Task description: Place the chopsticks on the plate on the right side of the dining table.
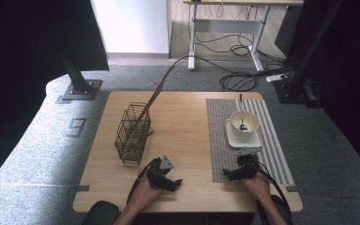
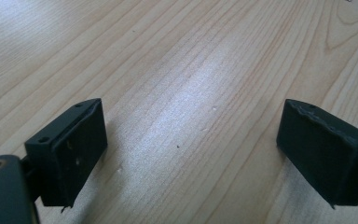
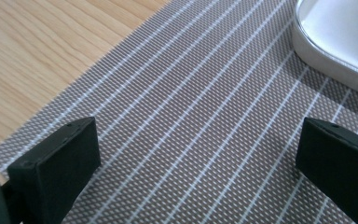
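A cream cup with a spoon in it stands on a white square saucer, on a grey striped placemat at the table's right. A black wire basket stands at the left. My left gripper rests low over bare wood near the front edge, open, nothing between its jaws. My right gripper hovers open over the placemat, just in front of the saucer, whose corner shows at the upper right of the right gripper view.
The wooden table stands on grey carpet. A thin wooden stick leans out of the basket. Beyond the table stand a desk frame with cables on the floor and black stands at both sides.
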`<state>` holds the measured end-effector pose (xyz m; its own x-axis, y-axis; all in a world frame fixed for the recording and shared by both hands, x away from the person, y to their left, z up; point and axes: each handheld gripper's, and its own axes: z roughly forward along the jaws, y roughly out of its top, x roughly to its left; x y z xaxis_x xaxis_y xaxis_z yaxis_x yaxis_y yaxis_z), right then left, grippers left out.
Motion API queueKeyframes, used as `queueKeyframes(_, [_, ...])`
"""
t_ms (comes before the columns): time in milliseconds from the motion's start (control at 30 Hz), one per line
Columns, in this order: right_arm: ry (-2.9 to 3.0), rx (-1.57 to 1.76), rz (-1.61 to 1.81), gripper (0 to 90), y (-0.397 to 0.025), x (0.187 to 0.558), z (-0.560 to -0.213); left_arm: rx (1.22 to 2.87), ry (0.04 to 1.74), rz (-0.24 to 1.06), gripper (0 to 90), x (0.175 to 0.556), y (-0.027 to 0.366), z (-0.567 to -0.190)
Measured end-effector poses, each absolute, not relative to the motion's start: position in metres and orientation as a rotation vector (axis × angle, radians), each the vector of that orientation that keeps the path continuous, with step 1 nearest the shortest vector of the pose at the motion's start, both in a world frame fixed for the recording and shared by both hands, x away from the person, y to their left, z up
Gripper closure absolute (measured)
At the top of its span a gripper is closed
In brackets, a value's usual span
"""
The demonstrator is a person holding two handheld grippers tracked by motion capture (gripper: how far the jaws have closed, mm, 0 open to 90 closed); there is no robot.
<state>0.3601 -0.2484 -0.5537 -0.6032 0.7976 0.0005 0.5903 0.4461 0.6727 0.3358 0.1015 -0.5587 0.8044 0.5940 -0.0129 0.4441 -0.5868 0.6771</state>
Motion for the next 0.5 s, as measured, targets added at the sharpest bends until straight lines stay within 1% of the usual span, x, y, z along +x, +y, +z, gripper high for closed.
queueKeyframes(100, [2.385, 1.18, 0.956, 0.0, -0.247, 0.36, -0.549, 2.297, 0.798, 0.292, 1.9, 0.337, 0.101, -0.559])
queueKeyframes(133, [2.387, 1.175, 0.967, 0.0, -0.247, 0.36, -0.547, 2.297, 0.801, 0.288, 1.2, 0.337, 0.101, -0.559])
queueKeyframes(333, [2.419, 1.139, 0.992, 0.0, -0.242, 0.36, -0.537, 2.297, 0.798, 0.291, 1.4, 0.337, 0.101, -0.559])
queueKeyframes(500, [2.443, 1.115, 1.036, 0.0, -0.234, 0.362, -0.528, 2.292, 0.78, 0.285, 5.3, 0.335, 0.102, -0.559])
